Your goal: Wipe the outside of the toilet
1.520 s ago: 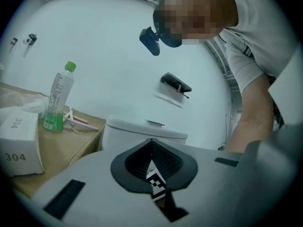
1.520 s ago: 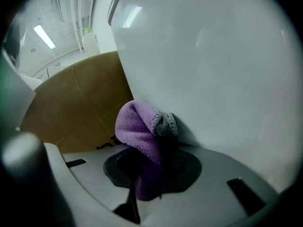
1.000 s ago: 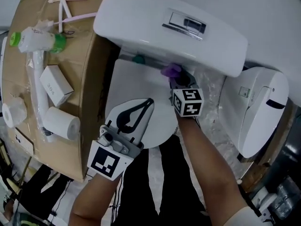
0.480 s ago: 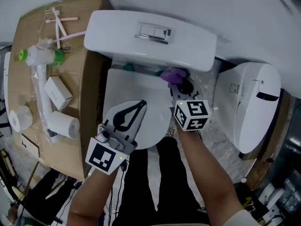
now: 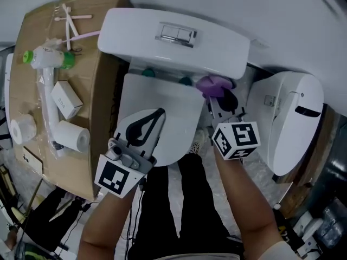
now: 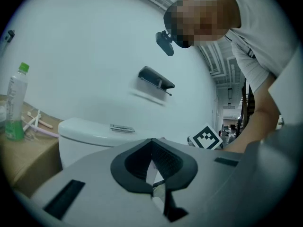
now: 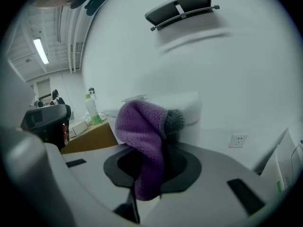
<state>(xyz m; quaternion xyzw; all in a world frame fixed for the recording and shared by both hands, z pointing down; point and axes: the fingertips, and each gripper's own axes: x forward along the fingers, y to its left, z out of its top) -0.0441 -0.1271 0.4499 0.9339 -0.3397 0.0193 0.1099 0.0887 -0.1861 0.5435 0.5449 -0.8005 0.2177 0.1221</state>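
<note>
Since the right claw [image 5: 221, 97] pinches only a fold of the purple cloth [image 5: 212, 83], held at the back right corner of the toilet lid [image 5: 157, 93] just under the tank [image 5: 217, 45] edge, a hard drag there could tug it loose or knock the claw on porcelain. The left claw [image 5: 157, 115], closed on nothing, hovers over the lid's middle.

Left gripper [image 5: 157, 115]: jaws together, nothing between. Right gripper [image 5: 223, 99]: further forward, jaws clamped on purple cloth [image 5: 211, 84]. Left forearm [image 5: 105, 226] and right forearm [image 5: 244, 199] bare, extended forward.
</note>
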